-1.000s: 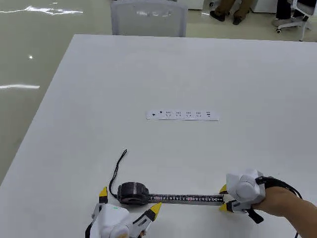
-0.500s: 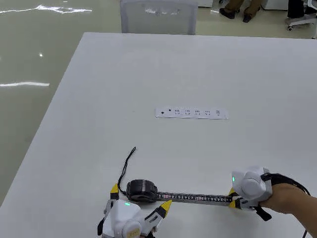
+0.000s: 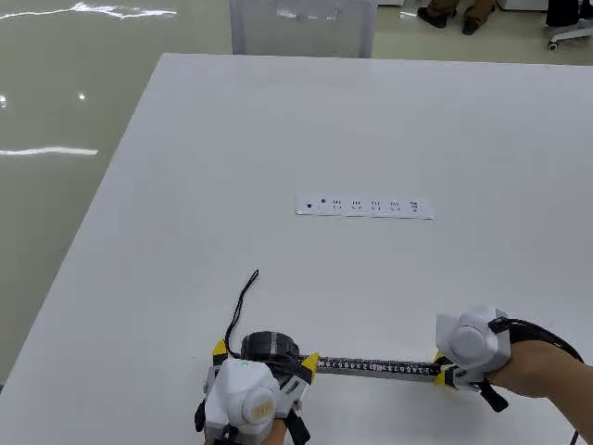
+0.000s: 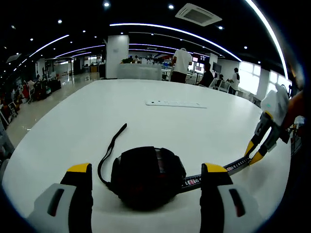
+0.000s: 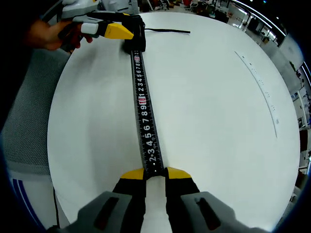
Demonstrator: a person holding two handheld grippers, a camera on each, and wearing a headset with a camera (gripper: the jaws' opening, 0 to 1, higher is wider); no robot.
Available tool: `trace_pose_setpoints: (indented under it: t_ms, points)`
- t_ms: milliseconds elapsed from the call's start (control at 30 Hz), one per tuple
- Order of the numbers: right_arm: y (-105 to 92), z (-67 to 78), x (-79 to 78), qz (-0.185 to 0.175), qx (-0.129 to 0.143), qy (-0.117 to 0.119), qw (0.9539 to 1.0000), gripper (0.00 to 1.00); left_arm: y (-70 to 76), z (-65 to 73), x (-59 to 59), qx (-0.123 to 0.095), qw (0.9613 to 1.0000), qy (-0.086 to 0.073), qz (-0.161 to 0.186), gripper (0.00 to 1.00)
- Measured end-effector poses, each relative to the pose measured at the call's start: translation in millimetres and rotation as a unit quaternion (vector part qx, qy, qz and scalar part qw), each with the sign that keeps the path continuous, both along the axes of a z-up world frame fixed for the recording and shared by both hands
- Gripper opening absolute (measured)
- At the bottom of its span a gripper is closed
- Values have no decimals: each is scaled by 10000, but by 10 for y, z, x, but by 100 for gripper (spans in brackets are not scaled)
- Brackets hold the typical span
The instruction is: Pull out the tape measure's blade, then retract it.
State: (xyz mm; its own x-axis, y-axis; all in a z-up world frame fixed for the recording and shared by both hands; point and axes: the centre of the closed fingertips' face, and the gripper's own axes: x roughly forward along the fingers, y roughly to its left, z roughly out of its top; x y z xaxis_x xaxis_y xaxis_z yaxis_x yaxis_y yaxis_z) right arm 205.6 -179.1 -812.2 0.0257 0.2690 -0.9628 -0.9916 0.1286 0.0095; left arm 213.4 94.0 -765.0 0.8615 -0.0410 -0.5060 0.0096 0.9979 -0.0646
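Where the tape measure [image 3: 271, 348] lies near the front edge of the white worktop [image 3: 371, 120], its long axis runs left to right in the head view. The dark case [image 4: 146, 175] is at the left end, and the blade [image 3: 375, 367] lies drawn out flat along the surface toward the right.

The left gripper [image 3: 265, 355] straddles the case with its yellow-tipped fingers [image 4: 79, 174] spread wide. The left gripper view shows bare worktop between each finger and the case, so nothing is grasped. The right gripper [image 3: 443, 367] has its fingers closed on the free end of the blade.

In the right gripper view the blade runs straight away from the fingertips to the case. Its numerals are legible there, lowest nearest the tips, whereas in the head view they are too small to read. The left gripper view shows a black wrist strap [image 4: 111, 145] trailing from the case across the worktop.

A white power strip [image 3: 364, 207] lies farther back at mid-worktop, roughly parallel to the blade and well apart from it. A grey chair [image 3: 301, 28] stands at the far edge, and glossy floor [image 3: 65, 111] lies to the left. The left gripper view shows an open-plan office with ceiling strip lights and people [image 4: 182, 60] standing beyond the worktop.
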Motion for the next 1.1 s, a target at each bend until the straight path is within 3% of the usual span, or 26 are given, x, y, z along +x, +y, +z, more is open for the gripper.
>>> trace_pose_setpoints:
  t_ms: [100,233,400,467,600,833,900,967,1033,1067,1100]
  points:
    - [-39,-3,22,-62,-19,32,10000,14,-3,-45,-15,-10,10000,69,32,90]
    - [-38,-8,28,-102,-13,39,9999,14,-35,3,5,66,10000,-47,-26,87]
    - [-34,-20,27,-113,-34,21,9999,14,-53,18,33,7,10000,-90,-16,83]
    - [-28,-15,25,-113,-62,28,9999,14,-43,-10,18,60,10000,9,-45,78]
    - [-39,-8,23,-93,-93,38,9999,14,-10,-54,2,27,9999,106,15,78]
    - [-34,-21,36,-111,-128,37,9998,14,18,-62,49,-23,9999,82,72,78]
    - [-36,-28,35,-116,-159,46,9998,14,14,-57,35,-41,9999,117,102,77]
    - [-30,-16,27,-124,-166,52,9998,14,32,-107,35,124,9997,221,58,76]
    - [-28,-11,25,-146,-149,64,9998,14,16,-106,39,51,9998,206,46,75]
    - [-28,-10,25,-148,-144,61,9998,14,-46,-136,36,-115,9996,262,-71,70]
    - [-25,2,19,-151,-139,53,9998,14,-27,-138,47,56,9996,274,-89,65]
